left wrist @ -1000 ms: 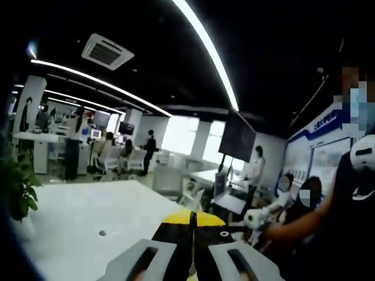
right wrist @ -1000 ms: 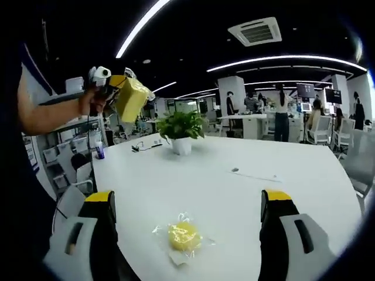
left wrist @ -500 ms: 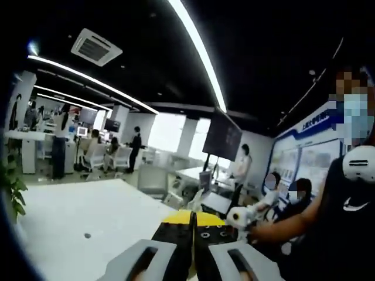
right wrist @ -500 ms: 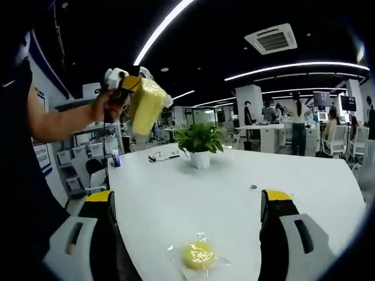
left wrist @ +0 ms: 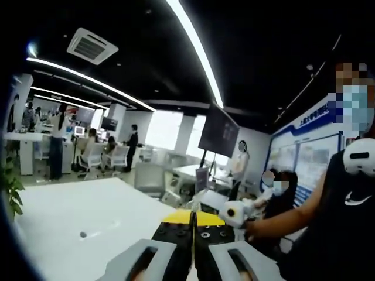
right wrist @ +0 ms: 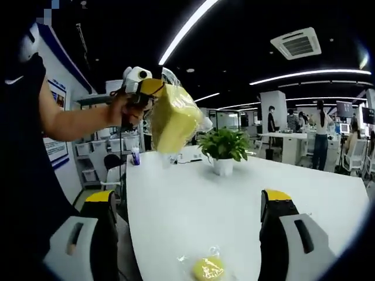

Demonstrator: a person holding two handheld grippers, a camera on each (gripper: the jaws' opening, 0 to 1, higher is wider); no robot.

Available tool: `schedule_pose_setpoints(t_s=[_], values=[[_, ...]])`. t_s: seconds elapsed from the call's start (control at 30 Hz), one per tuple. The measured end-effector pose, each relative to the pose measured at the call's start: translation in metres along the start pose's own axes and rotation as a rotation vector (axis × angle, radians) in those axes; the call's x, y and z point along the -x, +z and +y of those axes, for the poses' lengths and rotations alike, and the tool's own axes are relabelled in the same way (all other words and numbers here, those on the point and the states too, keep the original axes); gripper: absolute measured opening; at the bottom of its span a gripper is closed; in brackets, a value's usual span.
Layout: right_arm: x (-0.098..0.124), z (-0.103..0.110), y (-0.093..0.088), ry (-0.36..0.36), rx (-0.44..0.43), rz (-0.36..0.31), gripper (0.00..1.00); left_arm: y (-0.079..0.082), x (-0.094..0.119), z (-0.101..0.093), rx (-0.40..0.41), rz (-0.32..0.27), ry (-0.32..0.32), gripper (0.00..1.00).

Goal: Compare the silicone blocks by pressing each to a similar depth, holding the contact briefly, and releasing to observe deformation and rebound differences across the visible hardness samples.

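Note:
In the right gripper view, a big yellow silicone block [right wrist: 174, 120] in a clear bag hangs in the air at upper left. My left gripper [right wrist: 151, 89], held by a hand, is shut on its top. In the left gripper view, that gripper's jaws [left wrist: 192, 218] stand pressed together, and the block itself is hidden below them. A small round yellow block [right wrist: 208, 268] in a clear wrapper lies on the white table [right wrist: 193, 205] at the bottom. My right gripper [right wrist: 187, 196] is wide open above it, holding nothing. The right gripper [left wrist: 233, 212] also enters the left gripper view from the right.
A potted plant [right wrist: 222, 146] stands further back on the table, behind the raised block. A small dark spot [left wrist: 82, 234] marks the tabletop. The person [left wrist: 334, 222] holding the grippers stands at the table's edge. Office desks, chairs and other people lie beyond.
In the right gripper view the raised block has grown larger and shifted right, and the round block has slid to the bottom edge as the camera moved. Both grippers kept their states.

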State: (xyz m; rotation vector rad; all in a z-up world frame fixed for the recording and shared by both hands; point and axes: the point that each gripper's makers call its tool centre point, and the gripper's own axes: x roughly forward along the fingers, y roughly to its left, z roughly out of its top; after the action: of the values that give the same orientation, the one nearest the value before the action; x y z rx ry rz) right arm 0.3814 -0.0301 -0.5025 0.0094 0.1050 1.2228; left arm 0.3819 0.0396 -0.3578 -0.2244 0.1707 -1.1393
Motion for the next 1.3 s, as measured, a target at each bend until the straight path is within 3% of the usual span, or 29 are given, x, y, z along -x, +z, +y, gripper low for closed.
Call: schedule_pose_setpoints(t_s=[0.07,0.17,0.27,0.37,0.4,0.5,0.8,1.3], values=[[-0.006,0.003,0.003,0.012,-0.006,-0.011,0.96,0.001,-0.001,-0.005,0.005,-0.006,-0.015,0.00],[-0.014,0.015,0.012,0.066,0.000,-0.026,0.79,0.002,-0.002,-0.009,0.016,-0.009,-0.037,0.00],[-0.023,0.023,0.024,0.108,-0.042,-0.063,0.84,0.003,-0.003,-0.012,0.023,-0.017,-0.048,0.00],[-0.028,0.024,0.029,0.123,-0.049,-0.070,0.77,0.002,-0.003,-0.014,0.030,-0.015,-0.060,0.00],[-0.030,0.029,0.033,0.154,-0.075,-0.084,0.76,0.000,-0.004,-0.015,0.027,-0.014,-0.060,0.00],[-0.035,0.029,0.041,0.155,-0.074,-0.096,0.75,-0.002,-0.004,-0.015,0.056,-0.019,-0.055,0.00],[-0.045,0.037,0.055,0.222,-0.146,-0.153,0.68,-0.006,-0.002,-0.017,0.028,-0.015,-0.064,0.00],[-0.049,0.039,0.068,0.241,-0.214,-0.226,0.54,-0.005,-0.003,-0.017,0.071,-0.040,-0.097,0.00]])
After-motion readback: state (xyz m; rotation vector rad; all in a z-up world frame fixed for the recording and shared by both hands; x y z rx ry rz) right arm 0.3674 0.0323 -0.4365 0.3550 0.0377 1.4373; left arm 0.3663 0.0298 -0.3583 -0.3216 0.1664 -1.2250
